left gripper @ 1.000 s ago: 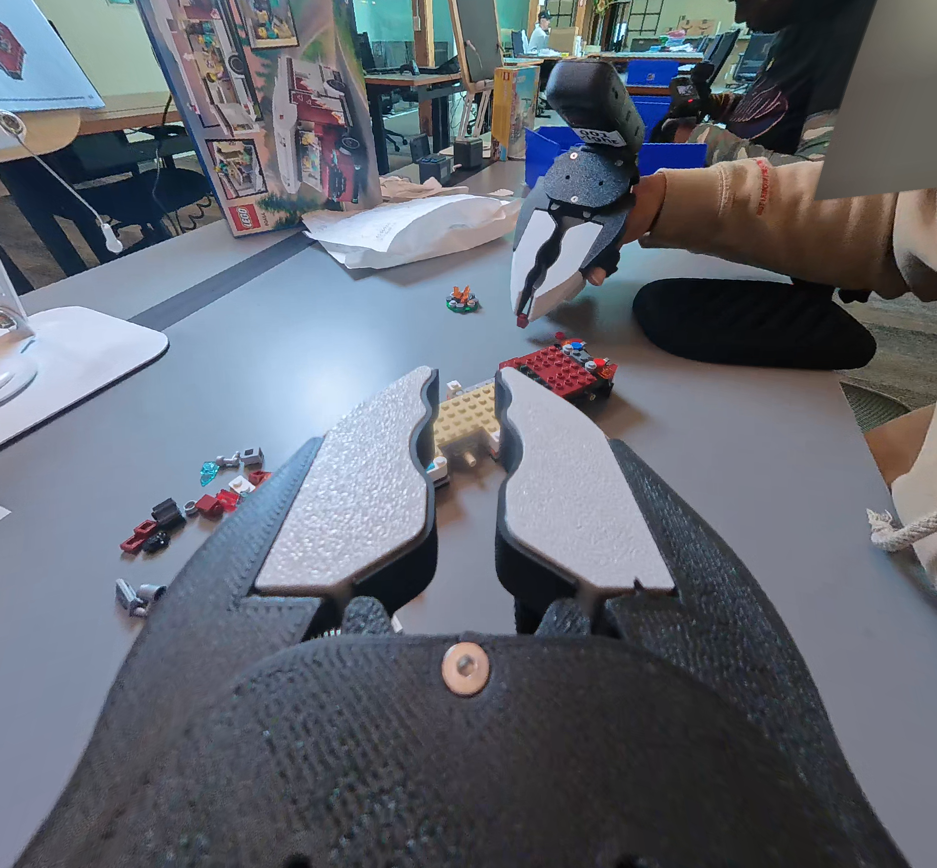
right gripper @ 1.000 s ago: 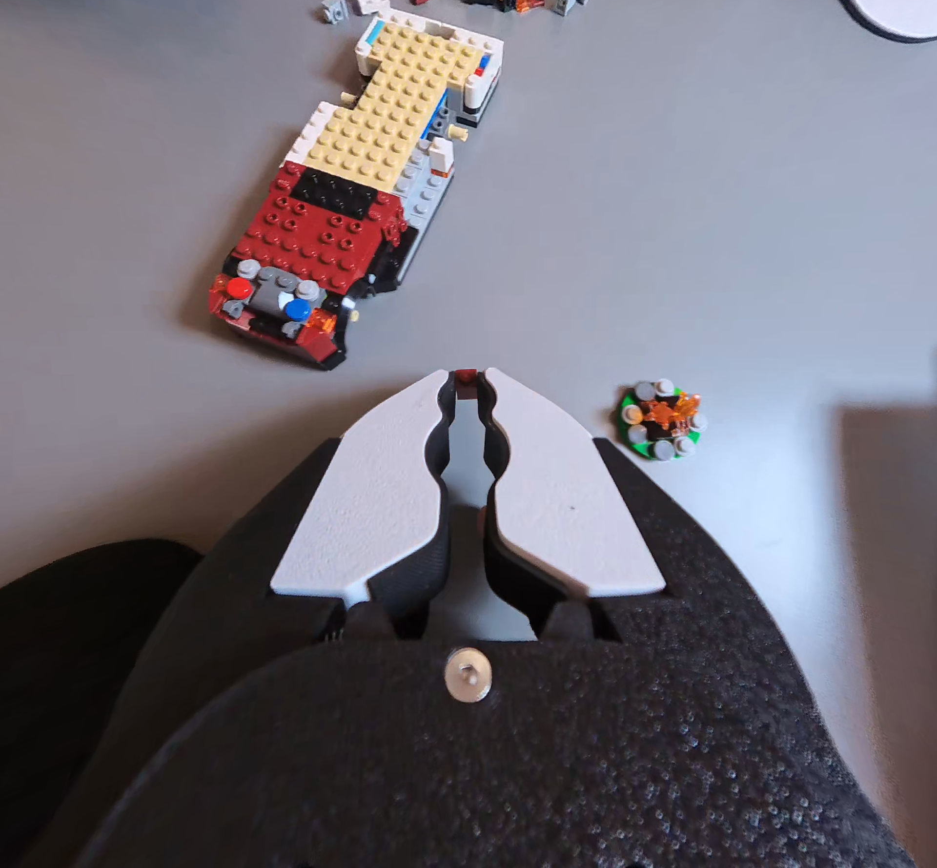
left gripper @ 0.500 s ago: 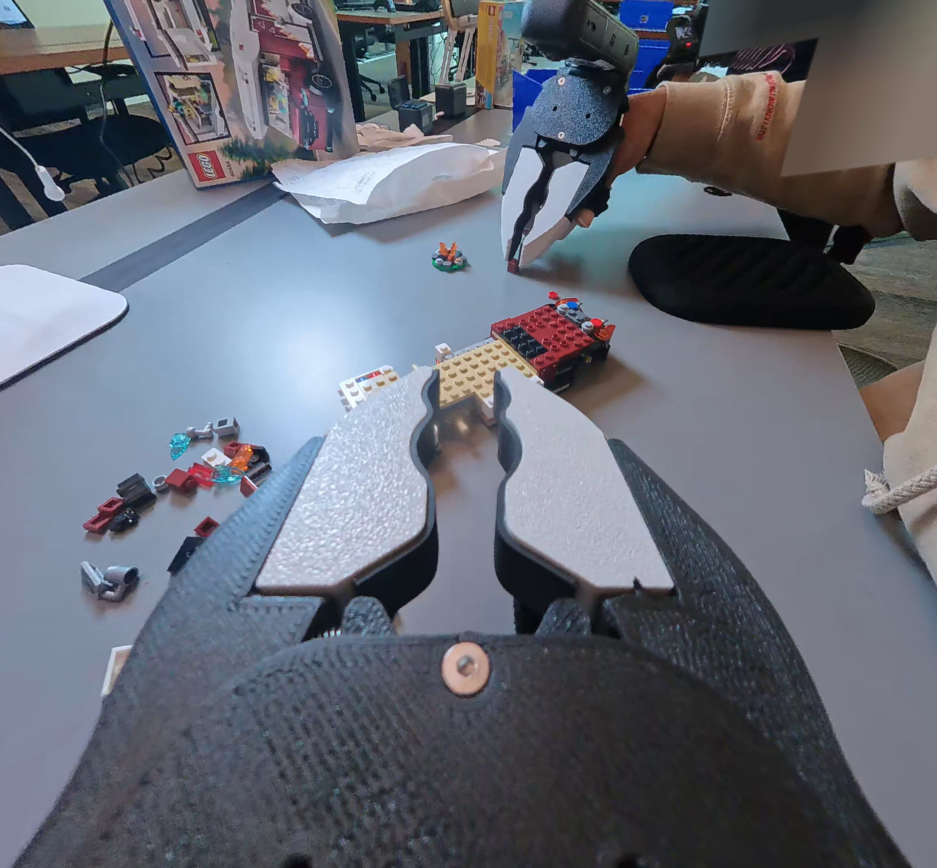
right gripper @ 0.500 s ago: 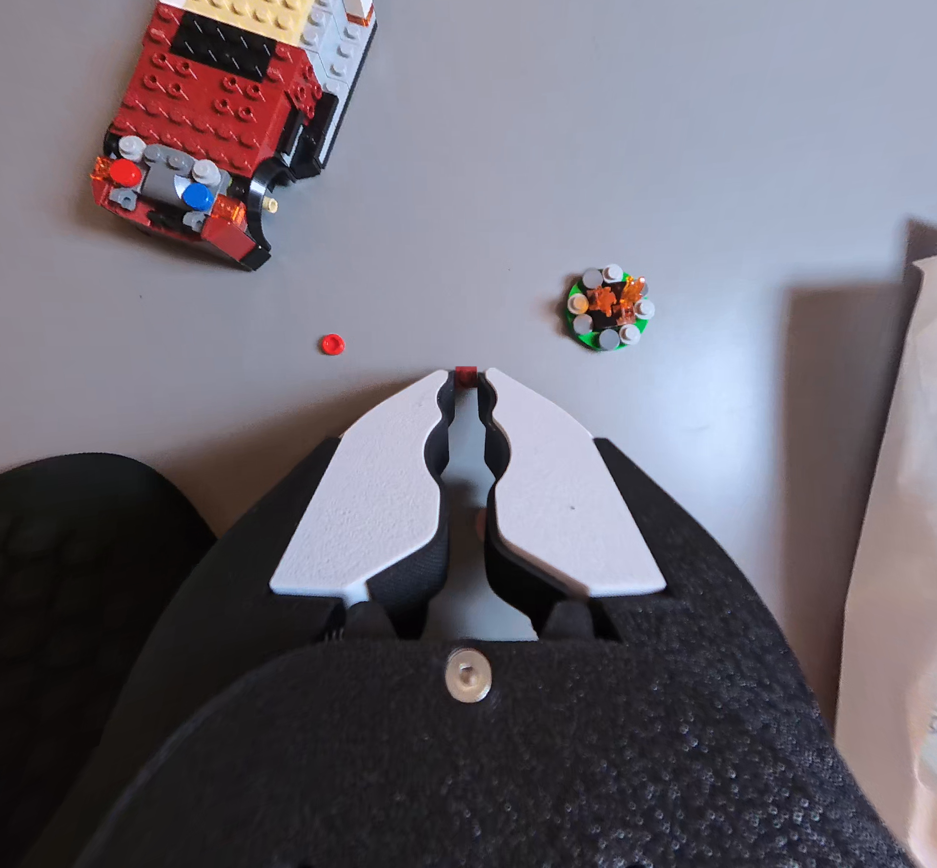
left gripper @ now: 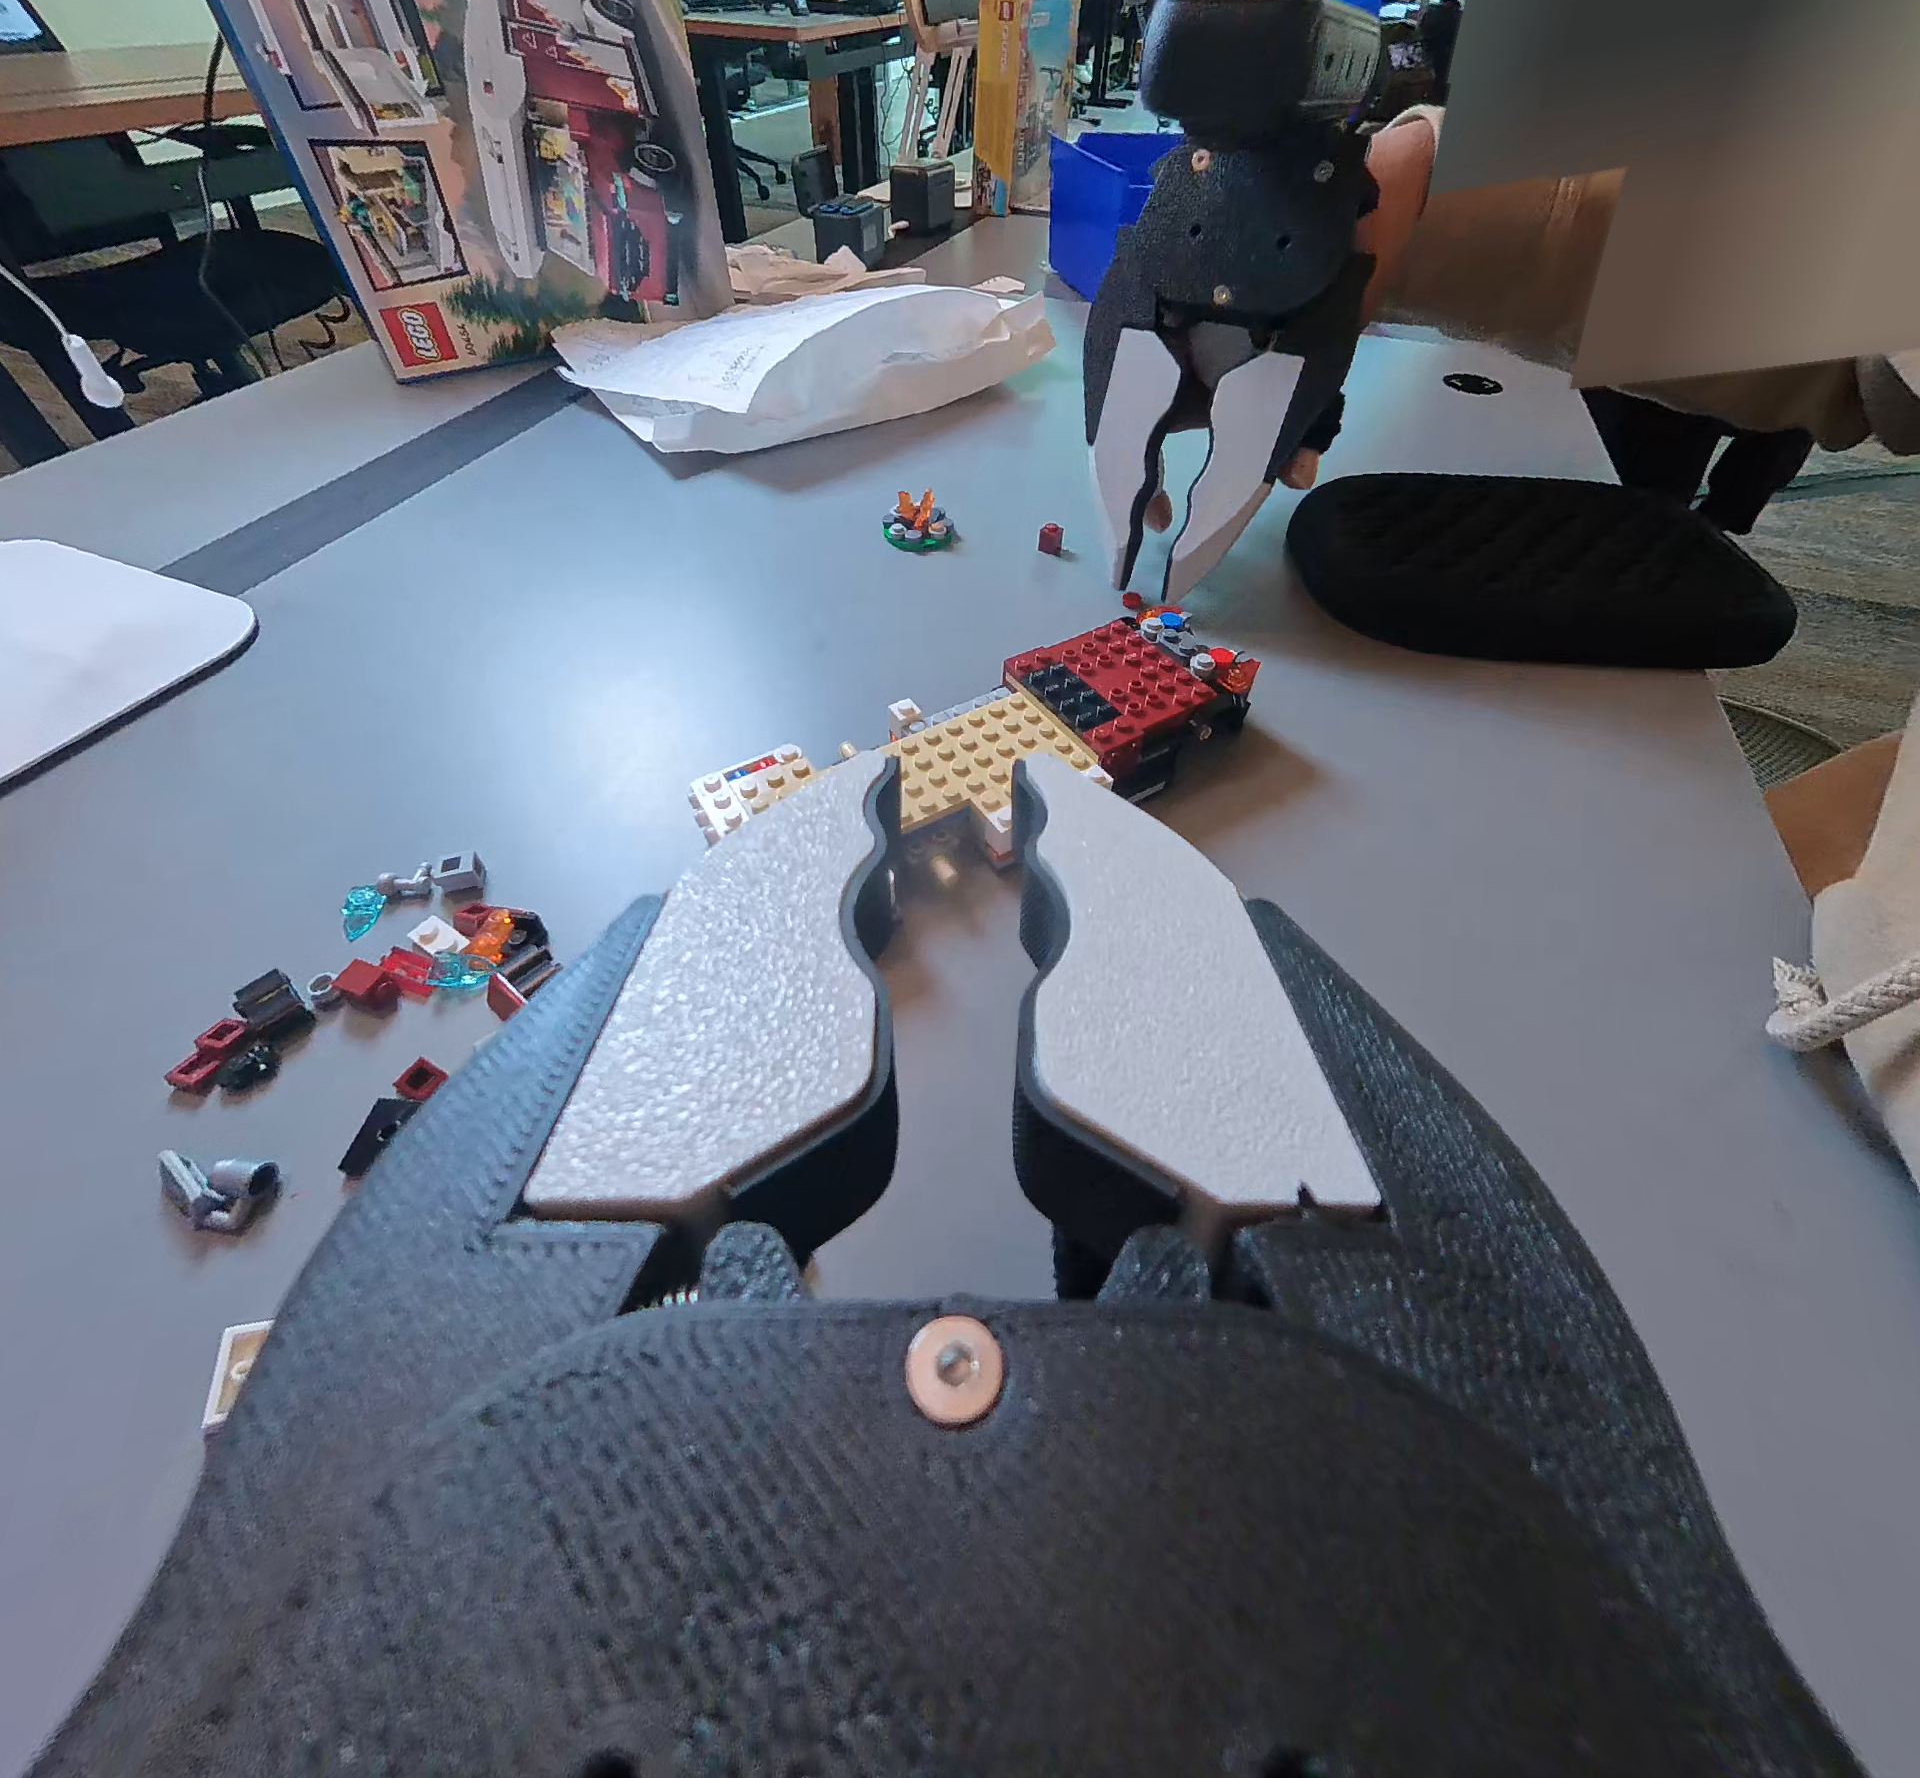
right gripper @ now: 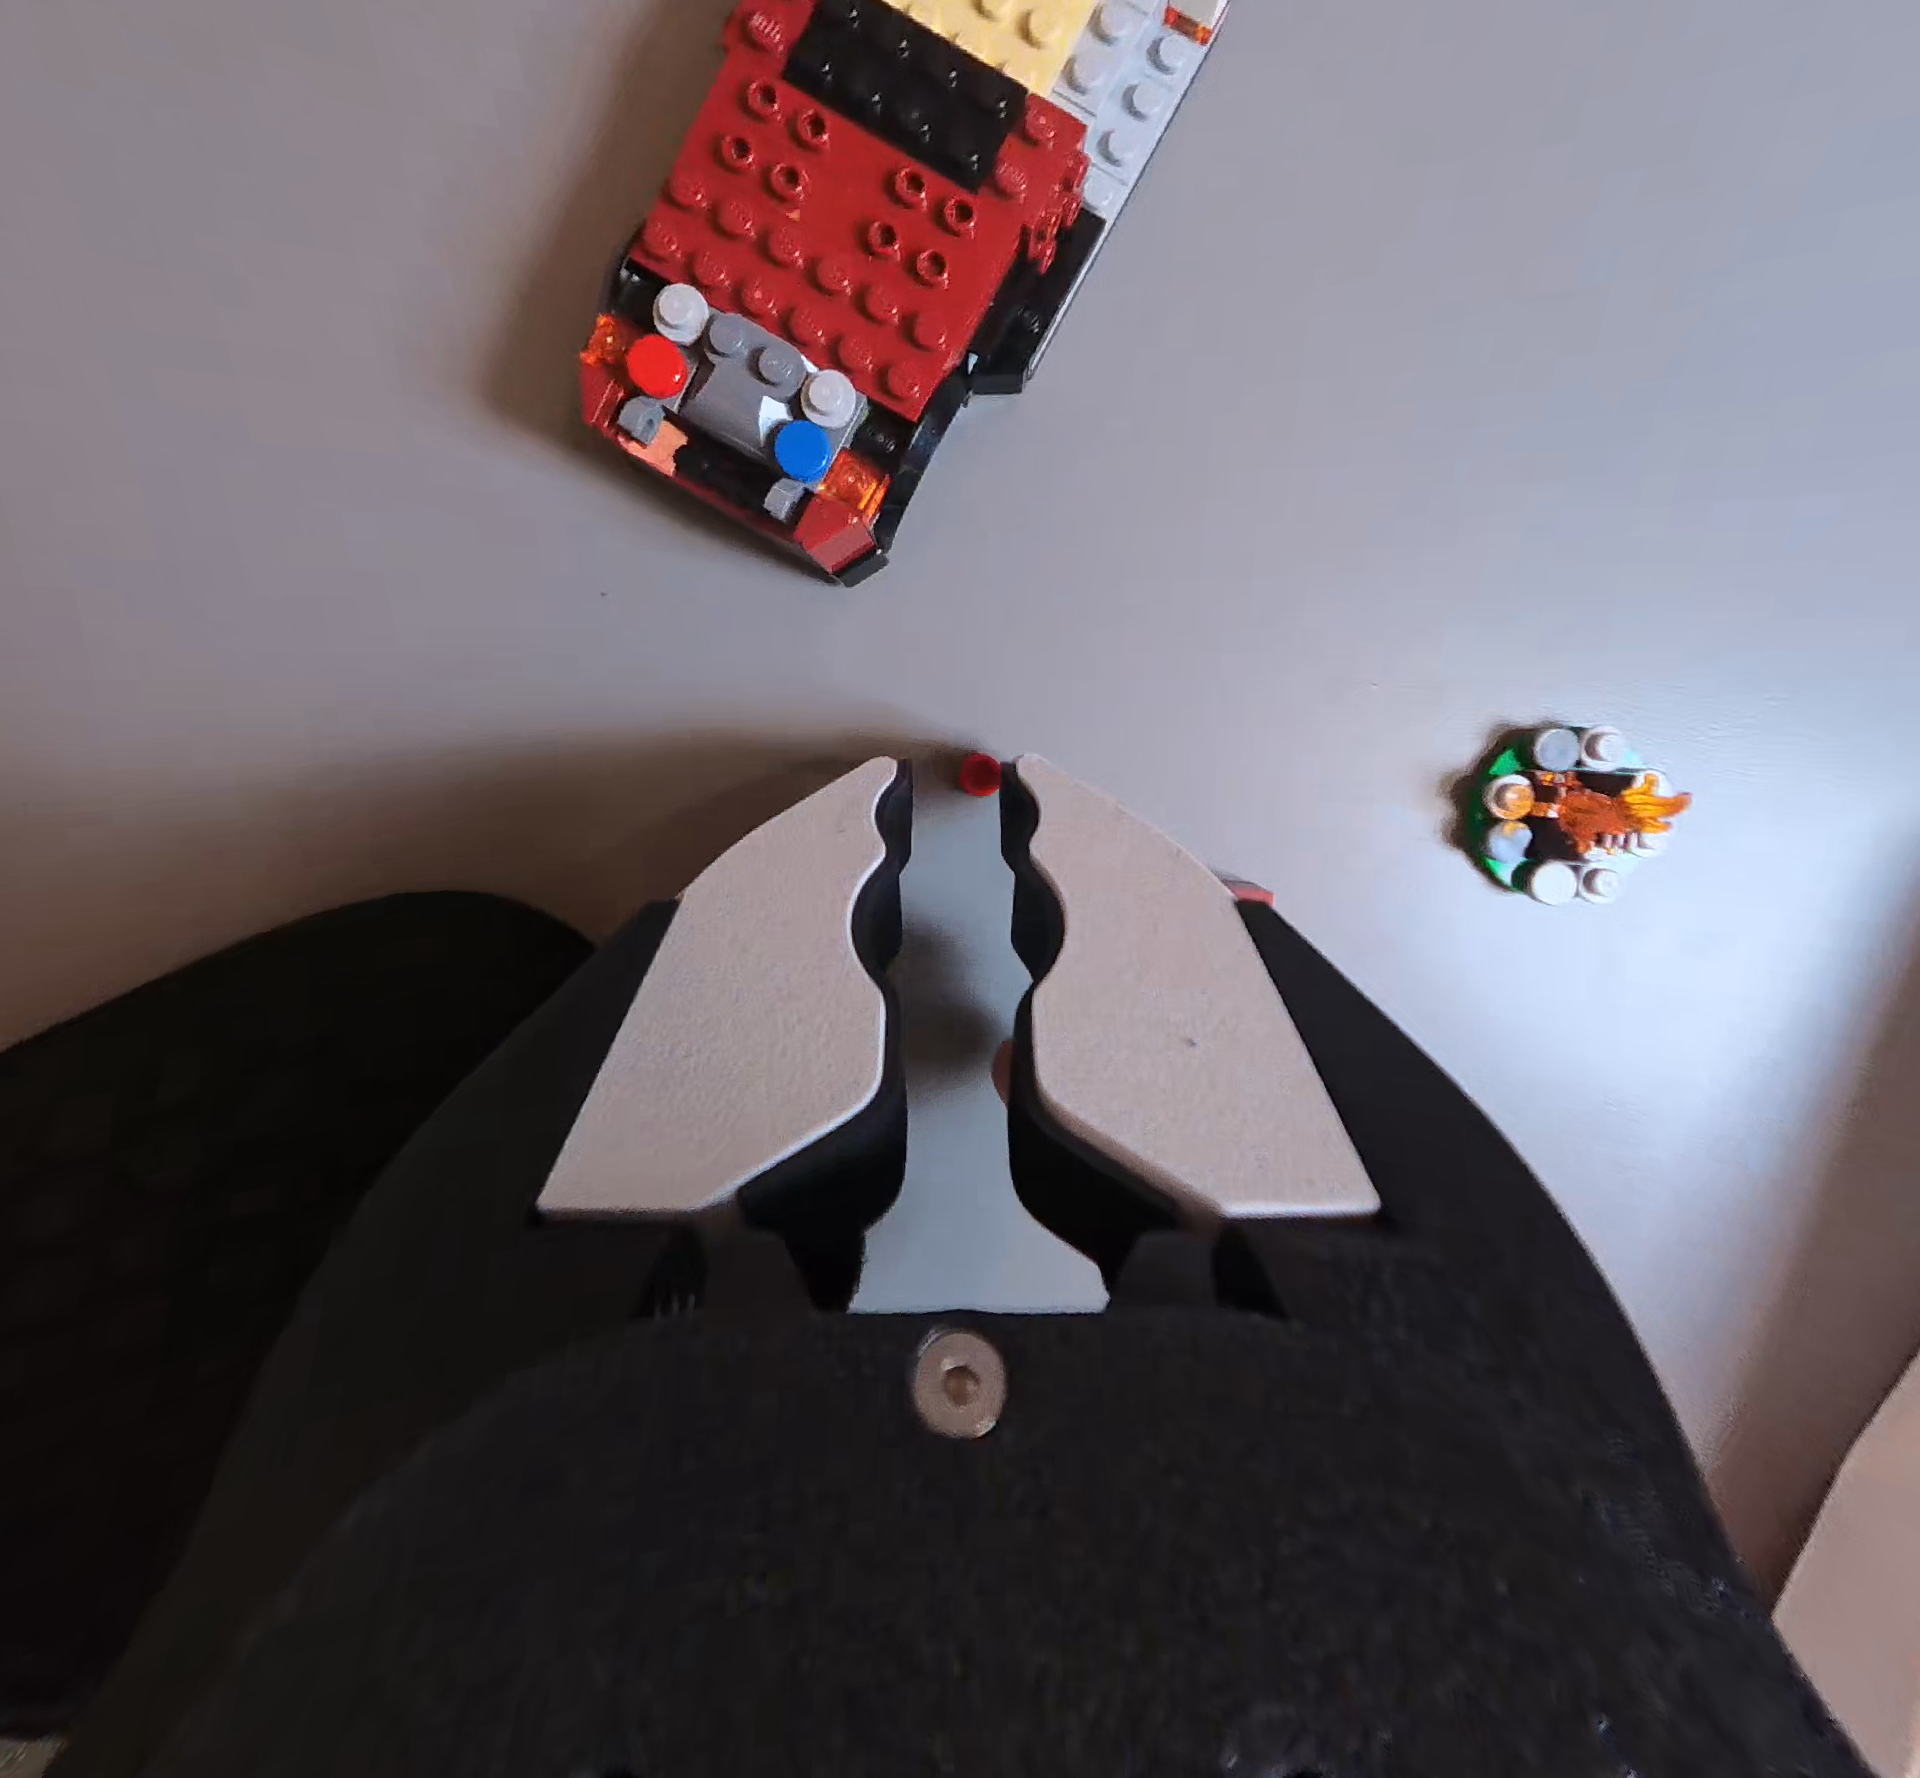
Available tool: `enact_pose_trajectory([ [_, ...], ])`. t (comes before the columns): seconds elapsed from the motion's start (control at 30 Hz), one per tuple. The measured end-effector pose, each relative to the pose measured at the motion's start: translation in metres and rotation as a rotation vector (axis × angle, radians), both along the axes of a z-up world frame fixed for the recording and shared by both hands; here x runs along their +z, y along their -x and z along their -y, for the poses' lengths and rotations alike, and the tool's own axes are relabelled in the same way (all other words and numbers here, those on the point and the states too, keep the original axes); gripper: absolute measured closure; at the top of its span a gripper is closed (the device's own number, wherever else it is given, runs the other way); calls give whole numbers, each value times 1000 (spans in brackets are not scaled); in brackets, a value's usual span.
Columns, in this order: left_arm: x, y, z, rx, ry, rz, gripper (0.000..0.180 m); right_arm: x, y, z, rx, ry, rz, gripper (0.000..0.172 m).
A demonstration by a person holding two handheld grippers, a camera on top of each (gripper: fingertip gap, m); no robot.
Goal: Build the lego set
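1. The left claw point(left gripper: 951, 783) is seen low over the grey bench point(left gripper: 520, 648), its fingers apart; the near end of a brick model point(left gripper: 1039, 741) lies between the fingertips, and whether the pads press on it cannot be told.
2. The model is made of a tan plate at the near end, then a black strip and a dark red section at the far end, with small red and blue studs on its far tip.
3. The right claw point(right gripper: 956, 772) is held tips-down at the bench just beyond the far tip of the model, its fingers apart.
4. A small red round stud point(right gripper: 978, 773) lies on the bench between the right fingertips, close to the right-hand finger; a gap is seen on its other side, so it is not clamped.
5. A dark red brick point(left gripper: 1050, 538) sits on the bench just left of the right claw in the left wrist view.
6. A round green piece point(right gripper: 1558, 814) topped with grey studs and orange flames rests farther left of that brick, well apart from the model.
7. Loose small pieces point(left gripper: 416, 959) in red, black, grey and clear blue are scattered on the near left of the bench.
8. A toy box point(left gripper: 468, 97) and a white paper bag point(left gripper: 810, 357) stand at the far side; a black pad point(left gripper: 1538, 575) lies to the right.
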State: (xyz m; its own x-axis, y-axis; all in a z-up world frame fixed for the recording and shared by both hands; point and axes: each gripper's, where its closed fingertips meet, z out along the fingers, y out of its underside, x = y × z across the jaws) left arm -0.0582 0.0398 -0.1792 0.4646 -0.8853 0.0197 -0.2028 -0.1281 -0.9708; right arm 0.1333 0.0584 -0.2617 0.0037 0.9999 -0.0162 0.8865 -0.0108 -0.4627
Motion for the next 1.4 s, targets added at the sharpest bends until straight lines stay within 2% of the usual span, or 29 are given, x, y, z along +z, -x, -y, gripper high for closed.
enact_pose_trajectory([
  [0.13, 3, 1, 1, 0, -8, 4, 161, -3, 1, -1, 1, 12, 24, 164],
  [0.27, 5, 2, 1, -1, -18, 3, 161, 2, 7, -9, 27, -16, 43, 164],
  [0.4, 0, -2, 5, -28, -5, -15, 161, 30, 52, -49, 59, -136, -31, 164],
  [0.47, -7, -6, 9, -53, 1, -45, 161, 34, 81, -75, 74, -165, -41, 164],
  [0.6, -20, -13, 17, -90, -5, -119, 161, 19, 135, -115, 106, -141, -16, 164],
  [0.73, -26, -14, 20, -105, 1, -147, 161, 7, 167, -134, 136, -113, 11, 164],
  [1.0, -32, -6, 14, -94, 23, -170, 162, -1, 176, -142, 140, -40, 19, 146],
  [1.17, -35, -3, 9, -73, 27, -178, 163, 36, 204, -133, 157, -63, -142, 146],
  [1.27, -34, 3, -1, -14, 18, -176, 164, 46, 226, -118, 178, -54, -189, 151],
  [1.4, -30, 21, -21, 132, 16, -167, 165, 35, 248, -112, 128, -49, -190, 152],
])
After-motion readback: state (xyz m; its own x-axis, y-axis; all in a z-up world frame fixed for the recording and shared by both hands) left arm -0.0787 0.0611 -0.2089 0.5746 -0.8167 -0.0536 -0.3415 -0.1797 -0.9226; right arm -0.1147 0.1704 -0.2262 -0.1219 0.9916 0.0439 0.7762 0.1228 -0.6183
